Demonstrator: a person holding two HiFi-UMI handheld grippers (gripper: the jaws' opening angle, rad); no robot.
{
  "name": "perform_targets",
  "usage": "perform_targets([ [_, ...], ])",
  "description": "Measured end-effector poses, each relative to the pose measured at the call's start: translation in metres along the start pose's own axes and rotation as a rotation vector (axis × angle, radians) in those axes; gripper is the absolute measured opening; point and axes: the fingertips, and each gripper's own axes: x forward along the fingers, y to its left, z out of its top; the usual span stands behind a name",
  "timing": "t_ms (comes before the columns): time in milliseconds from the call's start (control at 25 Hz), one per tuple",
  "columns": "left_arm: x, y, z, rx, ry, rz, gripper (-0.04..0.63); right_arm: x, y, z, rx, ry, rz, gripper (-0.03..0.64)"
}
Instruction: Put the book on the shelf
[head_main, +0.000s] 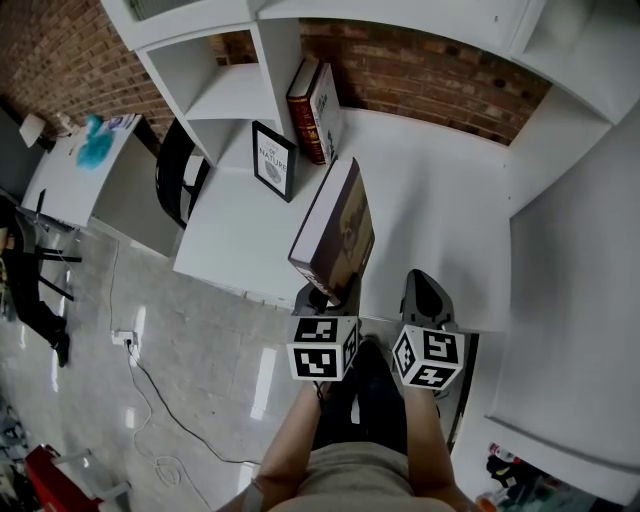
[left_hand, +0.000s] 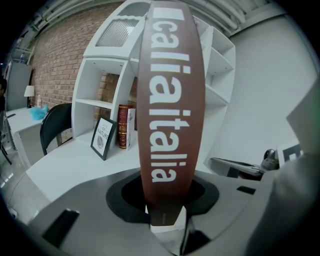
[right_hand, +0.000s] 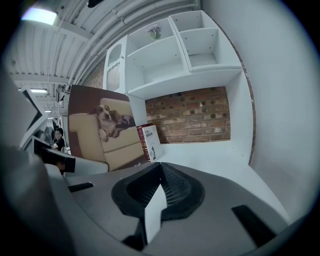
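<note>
Backing white desk: brick wall; left tongs pinching book, right tongs pressed together.

The book in the left tongs has a brown spine with white letters; its cover shows a brown-and-white dog on a tan sofa. Ahead of the tongs stand a dark red book with gold bands and a black frame. Shelf and table are white, the wall red-brown brick. The cubes bear black-and-white squares.
</note>
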Motion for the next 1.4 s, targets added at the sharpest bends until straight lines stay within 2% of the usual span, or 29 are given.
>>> perform_targets([
  [520,0.060,-0.010,0.025,0.009,0.011,0.035,0.147,0.052,-0.045,0.020,-0.011,-0.001,0.026,0.017],
  [1080,0.118,-0.015,0.057,-0.018,-0.002,0.097,0.147,0.110,-0.092,0.042,-0.012,0.000,0.077,0.017],
  [1400,0.135,-0.013,0.063,-0.035,0.009,0.117,0.147,0.128,-0.100,0.042,-0.003,0.016,0.110,0.017],
])
